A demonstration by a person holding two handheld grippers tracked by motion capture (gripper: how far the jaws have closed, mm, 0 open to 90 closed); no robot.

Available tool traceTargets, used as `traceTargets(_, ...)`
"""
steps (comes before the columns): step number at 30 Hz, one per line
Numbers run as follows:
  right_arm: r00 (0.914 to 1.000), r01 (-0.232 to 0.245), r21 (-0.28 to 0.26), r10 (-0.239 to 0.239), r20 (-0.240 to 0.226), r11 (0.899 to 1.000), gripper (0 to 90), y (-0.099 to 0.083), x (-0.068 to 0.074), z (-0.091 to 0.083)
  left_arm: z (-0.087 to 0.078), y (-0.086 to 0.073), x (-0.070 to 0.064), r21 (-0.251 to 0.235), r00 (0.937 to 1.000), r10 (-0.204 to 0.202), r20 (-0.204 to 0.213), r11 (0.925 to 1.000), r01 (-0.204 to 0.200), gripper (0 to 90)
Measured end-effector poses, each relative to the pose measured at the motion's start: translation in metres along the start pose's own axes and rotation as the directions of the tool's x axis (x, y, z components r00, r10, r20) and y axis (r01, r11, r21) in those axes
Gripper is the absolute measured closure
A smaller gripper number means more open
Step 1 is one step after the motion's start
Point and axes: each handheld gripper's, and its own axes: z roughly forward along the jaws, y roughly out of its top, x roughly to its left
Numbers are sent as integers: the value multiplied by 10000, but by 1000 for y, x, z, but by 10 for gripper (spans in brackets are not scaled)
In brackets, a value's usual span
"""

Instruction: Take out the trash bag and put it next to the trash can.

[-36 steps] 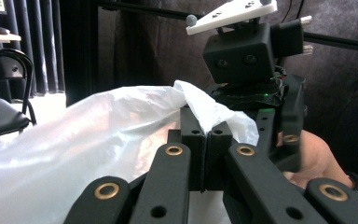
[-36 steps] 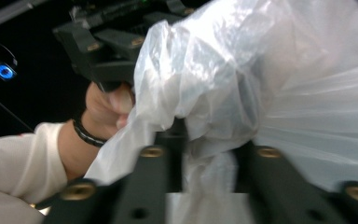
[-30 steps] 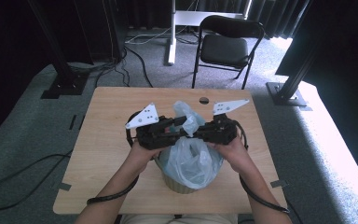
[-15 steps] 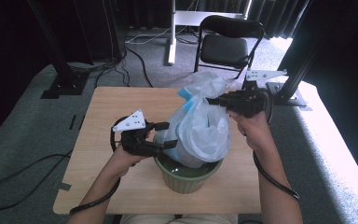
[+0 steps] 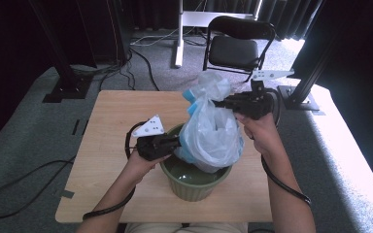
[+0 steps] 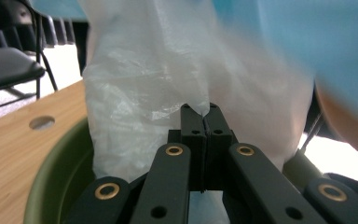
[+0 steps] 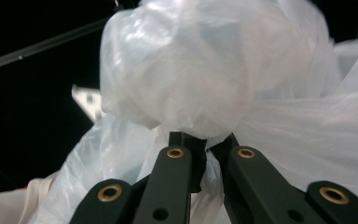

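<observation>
Lifted a little higher than half a second ago: plastic bag (image 5: 210,131), pale and see-through, now mostly clear of the green bin (image 5: 194,182), only its bottom dipping inside the rim. Moved closer to the bag since then: left claw (image 5: 177,142), clenched on a fold of the bag's side just above the bin's rim, jaws pressed flat together in the left gripper view with film (image 6: 144,93) pinched at their tips. Held up at much the same height as before: right claw (image 5: 217,103), clamped on the gathered neck of the bag, with the bunched top (image 7: 182,70) puffing out above its jaws in the right gripper view. Same spot as a moment ago for the bin, near the front edge of the table (image 5: 111,121).

Around: small round hole (image 6: 42,122) in the table top beyond the bin; black folding chair (image 5: 238,48) on the carpet behind the table; cables (image 5: 141,53) trailing over the floor; dark stand legs left and right.

In the way: bag itself, covering most of the bin's mouth from above.

Hard to make out: something blue (image 5: 192,97) inside the bag near its neck, blurred through the film. Right jaw tips buried under plastic. Near edge of the left gripper view smeared by a blurred blue and skin-toned shape.
</observation>
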Motion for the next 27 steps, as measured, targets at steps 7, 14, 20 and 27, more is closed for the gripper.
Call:
traceTargets(7,9986,-300,1010,342,-404,9944,720,-39,0,13,-9,13,2,-1222,9980,-630,-75,9906,616,900)
traceTargets(14,9971,-326,1894,451,-621,9814,471,-66,0,43,8,25,-2,-1213,9965,-784,281,9893,812,900)
traceTargets(20,9965,-162,1742,303,-781,9846,527,-67,3,48,14,29,-2,-1600,9895,-1217,777,9781,1329,900)
traceTargets(27,9984,321,1786,-232,-518,9834,861,-70,8,48,10,26,-2,-1772,9855,-1257,1136,9735,1446,845)
